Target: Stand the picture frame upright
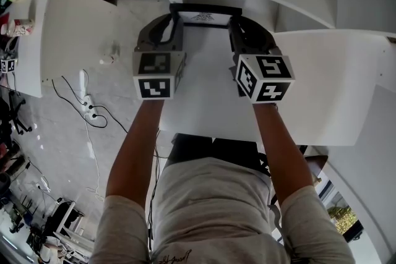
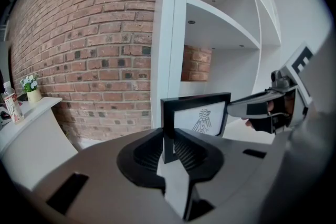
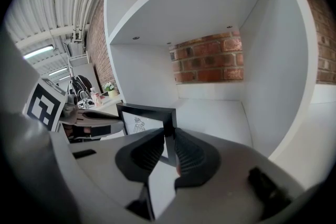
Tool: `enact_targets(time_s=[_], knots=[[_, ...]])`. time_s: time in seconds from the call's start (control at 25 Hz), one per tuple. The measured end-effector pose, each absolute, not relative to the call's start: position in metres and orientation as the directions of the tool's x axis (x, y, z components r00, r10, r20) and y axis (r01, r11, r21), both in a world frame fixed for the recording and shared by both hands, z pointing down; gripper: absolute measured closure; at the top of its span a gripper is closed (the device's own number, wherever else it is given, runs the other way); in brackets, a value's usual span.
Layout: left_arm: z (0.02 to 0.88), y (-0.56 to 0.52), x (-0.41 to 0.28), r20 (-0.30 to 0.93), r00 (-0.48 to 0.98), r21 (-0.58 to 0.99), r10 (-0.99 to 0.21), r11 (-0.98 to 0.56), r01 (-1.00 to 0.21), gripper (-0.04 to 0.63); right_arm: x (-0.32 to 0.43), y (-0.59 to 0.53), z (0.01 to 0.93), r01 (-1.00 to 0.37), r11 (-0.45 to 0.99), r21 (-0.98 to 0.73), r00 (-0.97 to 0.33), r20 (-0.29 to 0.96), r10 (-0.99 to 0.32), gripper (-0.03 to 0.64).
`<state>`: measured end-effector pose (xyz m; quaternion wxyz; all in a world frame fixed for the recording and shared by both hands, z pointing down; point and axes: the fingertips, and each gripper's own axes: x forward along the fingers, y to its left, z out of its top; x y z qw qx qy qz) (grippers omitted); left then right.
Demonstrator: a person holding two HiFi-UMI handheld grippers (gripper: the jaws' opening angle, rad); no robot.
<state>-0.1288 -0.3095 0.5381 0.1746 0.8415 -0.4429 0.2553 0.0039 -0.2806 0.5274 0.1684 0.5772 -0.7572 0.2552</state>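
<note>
A black picture frame (image 1: 205, 13) with a white print of a small dark figure stands upright on the white shelf (image 1: 204, 71), held at both side edges. My left gripper (image 1: 176, 25) is shut on the frame's left bar (image 2: 168, 131). My right gripper (image 1: 234, 26) is shut on its right bar (image 3: 169, 136). The left gripper view shows the print (image 2: 202, 120) facing me, with the right gripper (image 2: 247, 109) at the far edge. In the right gripper view the left gripper (image 3: 100, 115) meets the frame's other side.
White shelving (image 3: 210, 34) with a brick wall (image 2: 89, 50) behind surrounds the frame. A white side table (image 1: 43, 34) stands to the left with a bottle and small plant (image 2: 29, 84). A power strip and cables (image 1: 86, 105) lie on the floor.
</note>
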Motion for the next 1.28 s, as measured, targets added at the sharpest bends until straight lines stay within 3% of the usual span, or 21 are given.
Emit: enact_targets(time_s=[1.28], knots=[[0.515, -0.291, -0.132, 0.566, 0.464, 0.06, -0.681, -0.527, -0.847, 0.483, -0.004, -0.26, 0.521, -0.941, 0.268, -0.207, -0.339, 0.551, -0.762, 0.543]])
